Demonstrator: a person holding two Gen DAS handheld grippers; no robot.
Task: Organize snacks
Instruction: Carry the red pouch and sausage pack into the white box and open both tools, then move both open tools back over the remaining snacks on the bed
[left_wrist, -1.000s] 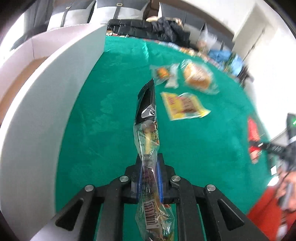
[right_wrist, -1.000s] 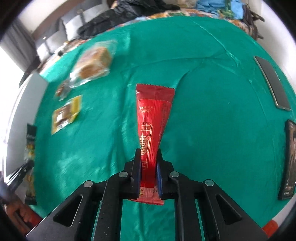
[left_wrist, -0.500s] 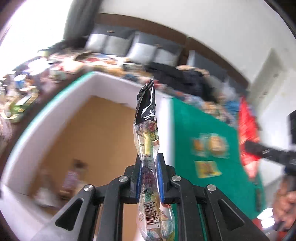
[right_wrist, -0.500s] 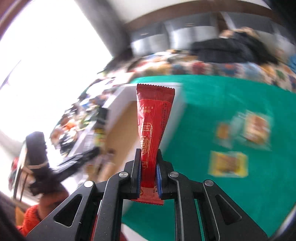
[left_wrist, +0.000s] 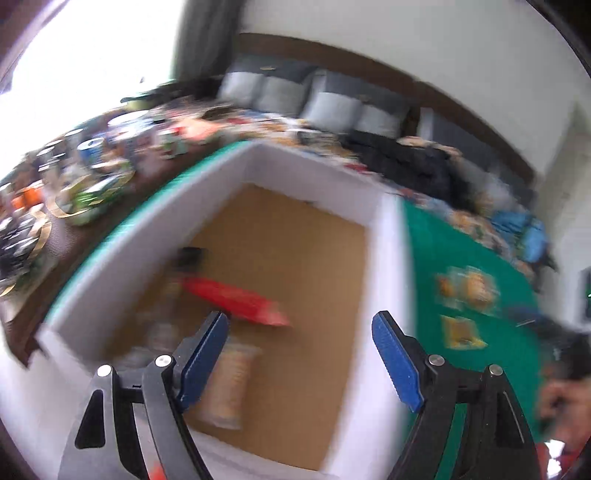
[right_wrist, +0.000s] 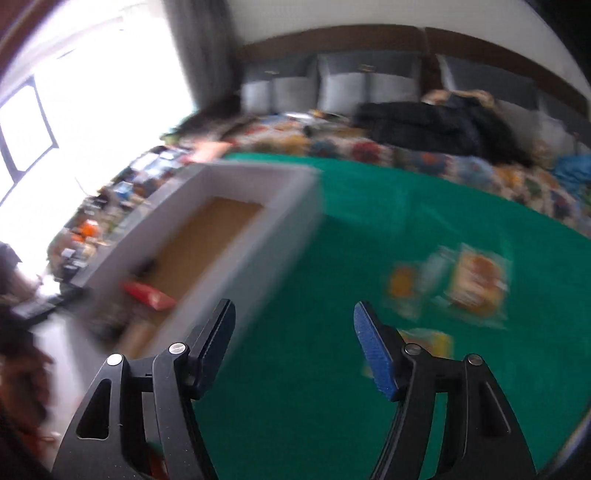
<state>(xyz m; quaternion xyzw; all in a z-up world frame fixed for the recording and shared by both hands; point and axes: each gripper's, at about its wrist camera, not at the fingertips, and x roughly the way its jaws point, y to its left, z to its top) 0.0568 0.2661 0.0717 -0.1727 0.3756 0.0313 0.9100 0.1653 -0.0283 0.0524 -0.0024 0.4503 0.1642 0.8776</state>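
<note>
my left gripper (left_wrist: 299, 326) hangs over the white box (left_wrist: 384, 258), blue pads (left_wrist: 397, 363) spread wide, nothing between them; the jaws have just been opening. right below, on the box's brown cardboard floor, a tan clear-wrapped snack (left_wrist: 231, 384) lies just beside my left pad, and a bit further in lies the red packet (left_wrist: 236, 301), slanted across the floor. a dark blurry item (left_wrist: 190, 254) sits beyond the red packet near the left wall, too smeared to name. more blur at the near left corner of the box, cannot tell what.

my right gripper (right_wrist: 293, 321) is over the green tablecloth (right_wrist: 295, 406) just beside the box's near right wall, jaws also well apart and empty, and they too have just been opening. in the right wrist view the red packet (right_wrist: 147, 293) shows inside the box, past my left finger.

further out on the cloth, well apart from the box: a yellow packet (right_wrist: 432, 341) near my right pad, then an orange snack (right_wrist: 400, 282) and a larger bread-like packet (right_wrist: 478, 282) side by side. same three show in the left wrist view to the right of the box.

beyond the cloth a patterned cover with a black jacket (right_wrist: 436, 127), then grey cushions (right_wrist: 365, 86) against the wall. a cluttered side table (left_wrist: 74, 184) sits left of the box. a person's hand (left_wrist: 561, 402) is at the right edge of the left view, blurred.
</note>
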